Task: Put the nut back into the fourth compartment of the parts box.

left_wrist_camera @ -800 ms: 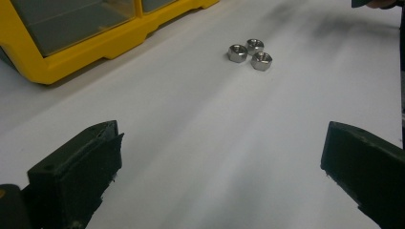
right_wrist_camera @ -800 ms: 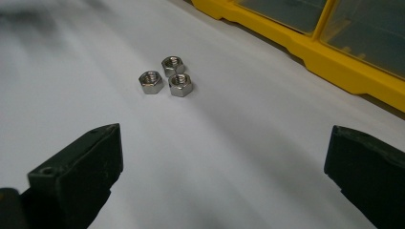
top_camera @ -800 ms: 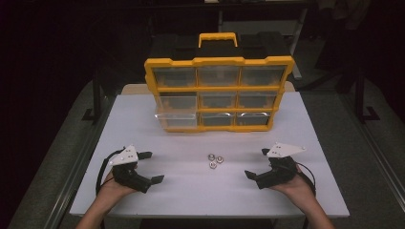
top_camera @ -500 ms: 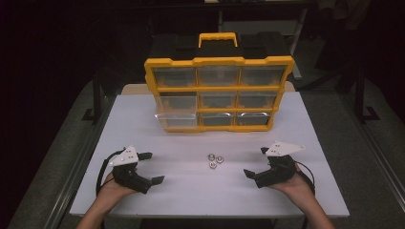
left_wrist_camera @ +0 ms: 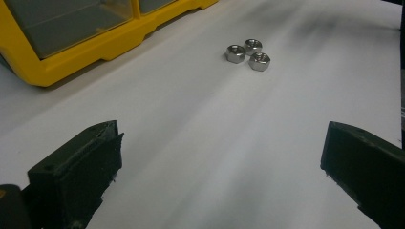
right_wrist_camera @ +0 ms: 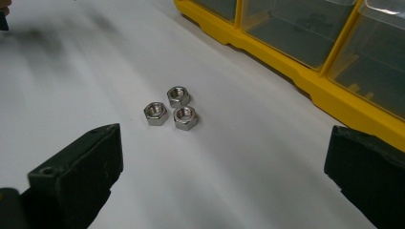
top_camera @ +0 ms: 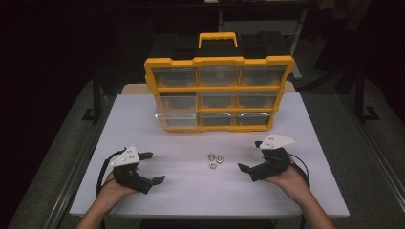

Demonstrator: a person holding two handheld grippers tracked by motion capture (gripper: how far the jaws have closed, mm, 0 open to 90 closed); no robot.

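Observation:
Three steel hex nuts (top_camera: 215,161) lie bunched together on the white table (top_camera: 200,191), in front of a yellow organiser case (top_camera: 218,93) with clear drawers. My left gripper (top_camera: 152,168) rests at the near left, open and holding nothing, its jaws pointing toward the nuts (left_wrist_camera: 248,51). My right gripper (top_camera: 252,158) sits at the near right, also open with nothing between its jaws; the nuts (right_wrist_camera: 170,109) lie a short way ahead of it. The case (right_wrist_camera: 305,43) runs along the upper right of the right gripper view.
The case stands upright at the back of the table with a yellow handle (top_camera: 218,38) on top; its bottom-left drawer (top_camera: 175,119) sticks out slightly. Bare table surface stretches between the grippers and around the nuts. The table's edges drop off to dark floor on both sides.

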